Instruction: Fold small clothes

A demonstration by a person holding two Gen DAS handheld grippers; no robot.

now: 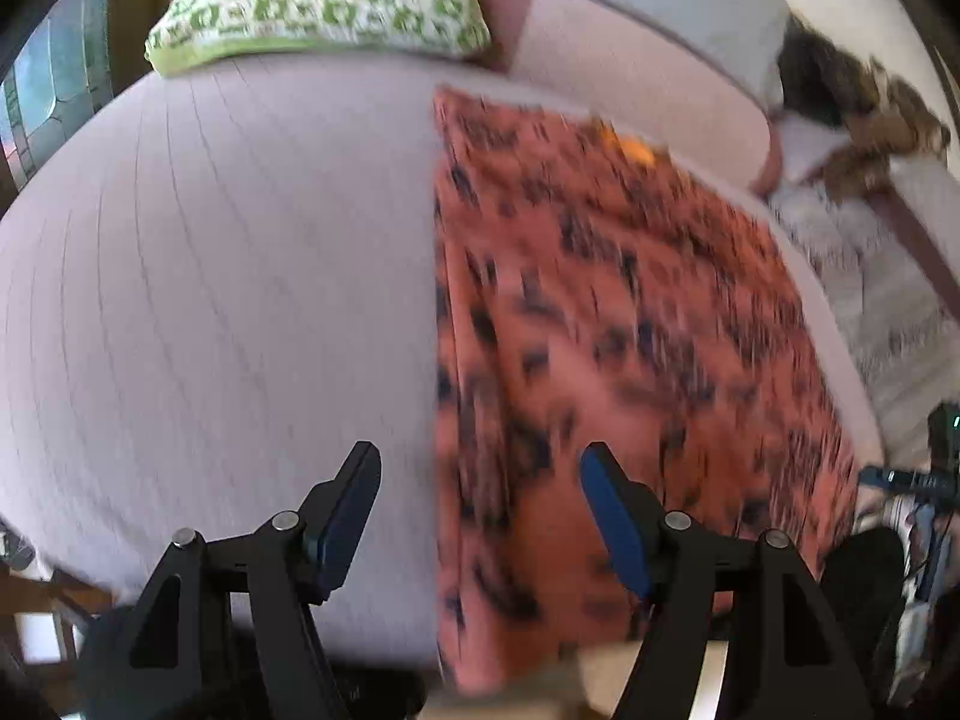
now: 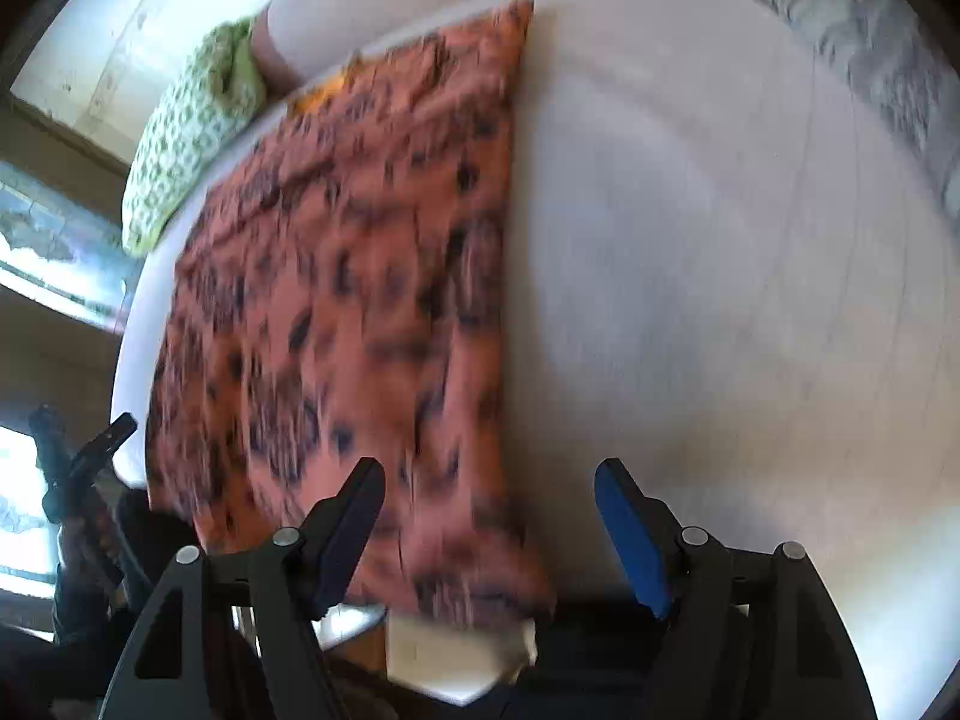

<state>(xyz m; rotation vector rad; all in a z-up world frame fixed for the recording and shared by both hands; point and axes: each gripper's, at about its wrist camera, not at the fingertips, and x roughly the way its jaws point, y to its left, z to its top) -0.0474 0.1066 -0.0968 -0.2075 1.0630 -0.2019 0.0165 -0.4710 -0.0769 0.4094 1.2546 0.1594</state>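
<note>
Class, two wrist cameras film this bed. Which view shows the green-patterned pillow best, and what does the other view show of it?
The left wrist view: the pillow lies broadside along the far edge of the bed, pattern fairly clear. The right wrist view shows the pillow smaller and blurred, at the left edge beyond the orange garment.

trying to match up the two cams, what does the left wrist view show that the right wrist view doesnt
Only the left wrist view shows a brown furry heap at the far right and the left gripper, jaws open and empty. Only the right wrist view shows a bright window on its left and the right gripper, also open and empty. Both show the orange patterned garment lying on the pale bed sheet, and the green patterned pillow beyond.
</note>
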